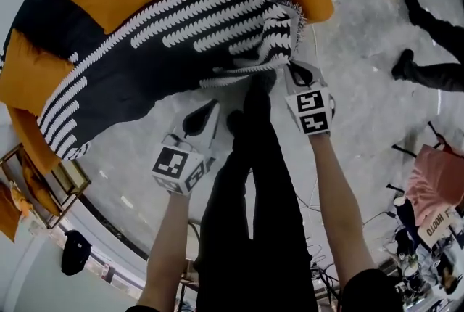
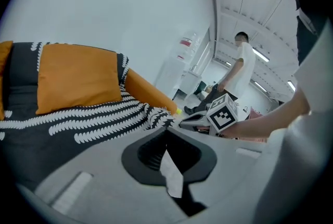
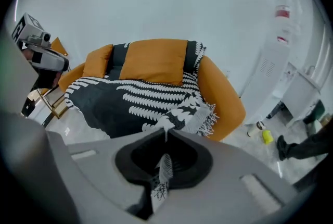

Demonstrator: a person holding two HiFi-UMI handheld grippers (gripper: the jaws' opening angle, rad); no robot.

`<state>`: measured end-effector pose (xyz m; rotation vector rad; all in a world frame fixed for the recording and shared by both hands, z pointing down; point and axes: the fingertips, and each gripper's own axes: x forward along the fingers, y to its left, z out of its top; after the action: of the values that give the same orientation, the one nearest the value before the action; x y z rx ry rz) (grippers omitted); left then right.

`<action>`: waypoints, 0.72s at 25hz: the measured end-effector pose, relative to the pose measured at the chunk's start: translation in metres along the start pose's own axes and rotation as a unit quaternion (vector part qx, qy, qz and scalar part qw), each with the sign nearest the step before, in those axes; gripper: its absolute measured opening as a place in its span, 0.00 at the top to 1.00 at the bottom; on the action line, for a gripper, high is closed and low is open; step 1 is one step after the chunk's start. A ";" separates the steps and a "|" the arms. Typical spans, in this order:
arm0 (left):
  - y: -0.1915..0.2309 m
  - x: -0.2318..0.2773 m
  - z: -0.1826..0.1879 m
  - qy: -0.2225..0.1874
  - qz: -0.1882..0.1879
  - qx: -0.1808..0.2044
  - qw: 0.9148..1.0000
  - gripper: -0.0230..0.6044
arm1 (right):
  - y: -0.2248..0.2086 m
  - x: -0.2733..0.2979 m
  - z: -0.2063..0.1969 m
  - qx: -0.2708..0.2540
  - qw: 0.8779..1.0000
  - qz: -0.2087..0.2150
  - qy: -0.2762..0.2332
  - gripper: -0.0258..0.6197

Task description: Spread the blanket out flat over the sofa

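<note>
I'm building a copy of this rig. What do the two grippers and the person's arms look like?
Both the left gripper and the right gripper have light grey bodies with a black surround at the jaws. Each carries a cube faced with black-and-white square markers. The arms are bare, with dark sleeves just showing at the picture's bottom edge.

Left tongs (image 1: 212, 105) and right tongs (image 1: 291, 68) both closed, held forward, angled down.
</note>
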<state>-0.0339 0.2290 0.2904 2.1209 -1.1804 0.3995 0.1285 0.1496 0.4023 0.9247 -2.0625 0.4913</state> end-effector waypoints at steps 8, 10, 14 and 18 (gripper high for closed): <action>-0.074 0.019 -0.001 0.005 -0.028 0.013 1.000 0.95 | -0.047 -0.061 -0.055 0.032 0.999 -0.030 0.024 0.94; -0.085 0.030 0.000 0.015 -0.030 0.018 0.999 0.95 | -0.059 -0.067 -0.070 0.047 0.998 -0.030 0.030 0.94; -0.092 0.056 -0.001 0.011 -0.025 0.011 1.000 0.95 | -0.082 -0.059 -0.090 0.054 0.998 -0.028 0.034 0.94; -0.095 0.084 -0.006 0.005 -0.016 0.002 1.000 0.95 | -0.095 -0.034 -0.106 0.050 0.998 -0.015 0.045 0.94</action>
<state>0.0922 0.2147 0.3028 2.1358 -1.1402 0.3975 0.2686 0.1668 0.4409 0.9730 -1.9547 0.6135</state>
